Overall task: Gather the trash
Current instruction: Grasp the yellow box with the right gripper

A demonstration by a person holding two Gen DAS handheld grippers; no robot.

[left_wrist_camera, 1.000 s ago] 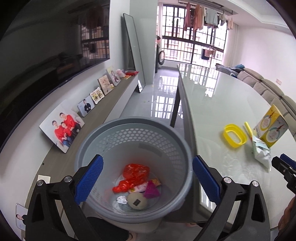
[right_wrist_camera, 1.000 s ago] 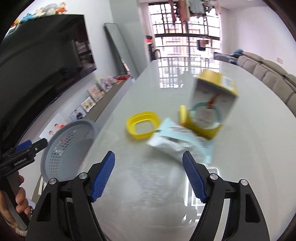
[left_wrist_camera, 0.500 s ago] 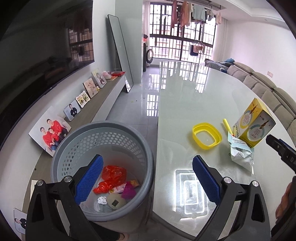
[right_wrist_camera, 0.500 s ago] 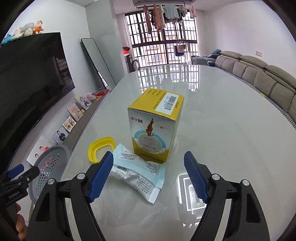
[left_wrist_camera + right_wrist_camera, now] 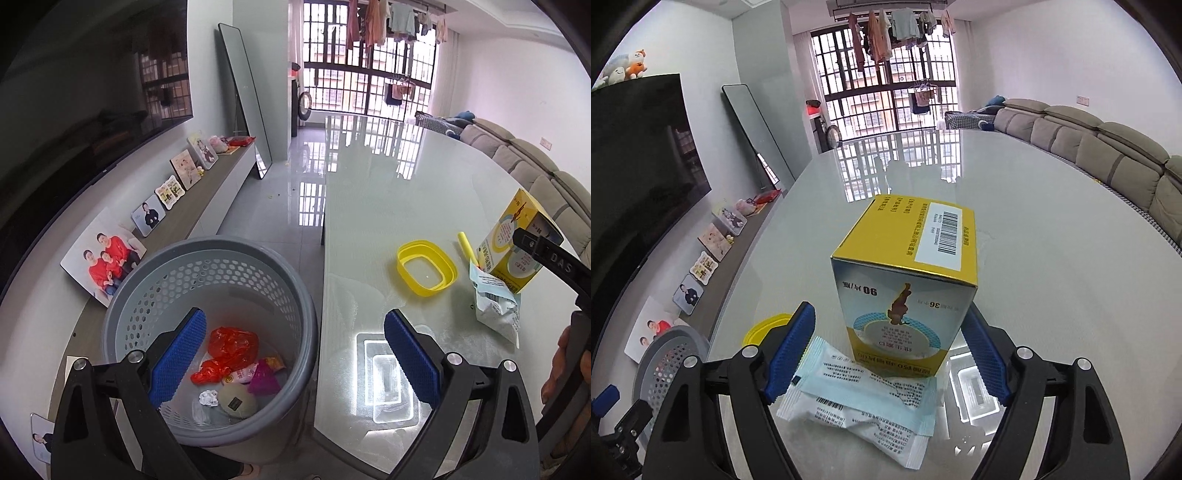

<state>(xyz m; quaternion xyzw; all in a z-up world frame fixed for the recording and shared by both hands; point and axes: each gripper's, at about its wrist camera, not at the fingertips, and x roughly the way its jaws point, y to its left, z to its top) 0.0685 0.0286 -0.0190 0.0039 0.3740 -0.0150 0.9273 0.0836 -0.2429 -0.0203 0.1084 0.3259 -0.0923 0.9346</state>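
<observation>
2 spread fingers (image 5: 982, 354) flanking box (image 5: 905, 295).

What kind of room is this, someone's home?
Most likely a home living room: a long sofa lines one wall, a large TV hangs opposite above framed family photos, and laundry dries by the barred window behind the glossy table.

Occlusions and cut-offs, both wrist views

Right gripper's left pad (image 5: 792, 350) is covering most of the yellow ring (image 5: 757, 330); the wrapper (image 5: 864, 400) is hiding the yellow box's (image 5: 905, 280) near bottom edge. Basket (image 5: 665, 354) interior is too small to read there. In the left wrist view, the basket wall (image 5: 221, 273) and left pad (image 5: 177, 358) are masking part of the trash (image 5: 232, 347); the right gripper (image 5: 550, 258) is running off the right edge.
</observation>
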